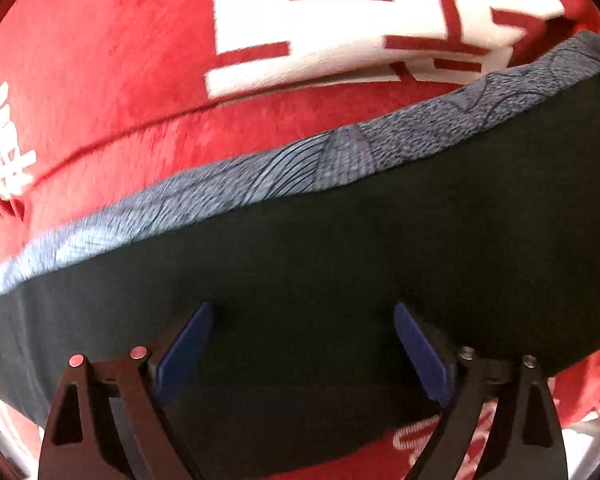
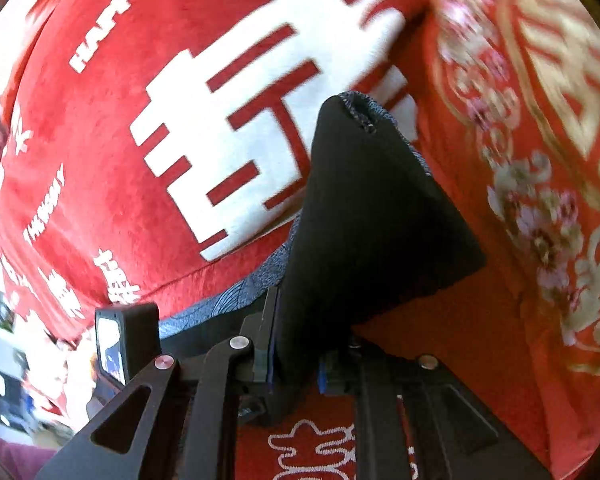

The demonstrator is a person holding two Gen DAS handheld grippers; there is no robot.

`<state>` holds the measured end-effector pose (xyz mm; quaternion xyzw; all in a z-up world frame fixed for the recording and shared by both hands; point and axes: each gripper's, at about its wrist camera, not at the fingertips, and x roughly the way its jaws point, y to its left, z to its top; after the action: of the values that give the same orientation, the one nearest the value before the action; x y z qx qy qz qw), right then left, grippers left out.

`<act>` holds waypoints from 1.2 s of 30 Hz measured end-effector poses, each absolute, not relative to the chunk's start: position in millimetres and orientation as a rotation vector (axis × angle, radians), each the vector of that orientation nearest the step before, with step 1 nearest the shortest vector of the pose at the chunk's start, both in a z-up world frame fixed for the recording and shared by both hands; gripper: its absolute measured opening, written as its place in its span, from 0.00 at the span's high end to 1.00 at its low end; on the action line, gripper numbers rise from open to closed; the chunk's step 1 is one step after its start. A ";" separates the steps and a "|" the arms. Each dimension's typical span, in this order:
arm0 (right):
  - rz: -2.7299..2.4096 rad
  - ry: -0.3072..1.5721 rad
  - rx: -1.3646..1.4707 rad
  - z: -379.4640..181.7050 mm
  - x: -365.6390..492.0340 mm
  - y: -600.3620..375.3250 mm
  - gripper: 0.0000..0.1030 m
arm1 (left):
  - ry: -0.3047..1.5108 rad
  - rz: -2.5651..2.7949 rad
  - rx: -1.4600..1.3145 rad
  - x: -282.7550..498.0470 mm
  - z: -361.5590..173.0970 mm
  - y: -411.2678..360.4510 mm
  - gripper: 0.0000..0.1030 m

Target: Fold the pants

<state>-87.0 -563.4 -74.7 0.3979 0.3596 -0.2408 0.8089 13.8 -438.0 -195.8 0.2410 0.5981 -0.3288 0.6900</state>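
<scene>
right gripper (image 2: 296, 360) clamps black pants (image 2: 364, 216) | lifted over red blanket (image 2: 100, 152)

Your left gripper (image 1: 302, 322) pointed straight down, jaws spread wide and empty; your right gripper (image 2: 296, 356) angled downward, clamped on cloth.

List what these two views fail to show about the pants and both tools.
- Pants: ends cut off by the left wrist view's edges.
- Right tool: pads buried in lifted black cloth in the right wrist view.
- Left tool: open; whether its tips touch the cloth is unclear.
- Red blanket: small print blurred.
</scene>
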 end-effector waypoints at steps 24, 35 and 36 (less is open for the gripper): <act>-0.394 1.264 -0.140 -136.8 91.2 -239.8 0.51 | 1.349 -0.452 0.417 183.3 -170.5 -138.5 0.10; -0.329 0.990 1.074 -126.4 -2.6 -373.8 0.48 | 1.462 -0.746 0.232 165.1 -153.5 -211.0 0.10; -0.328 0.961 1.148 -132.6 -6.9 -381.0 0.48 | 1.475 -0.763 0.228 162.4 -154.3 -219.7 0.10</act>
<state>-6.9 -381.0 -132.6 0.5195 0.4348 -0.1484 0.7205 162.4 -219.7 -154.3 0.1013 0.6541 -0.3384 0.6688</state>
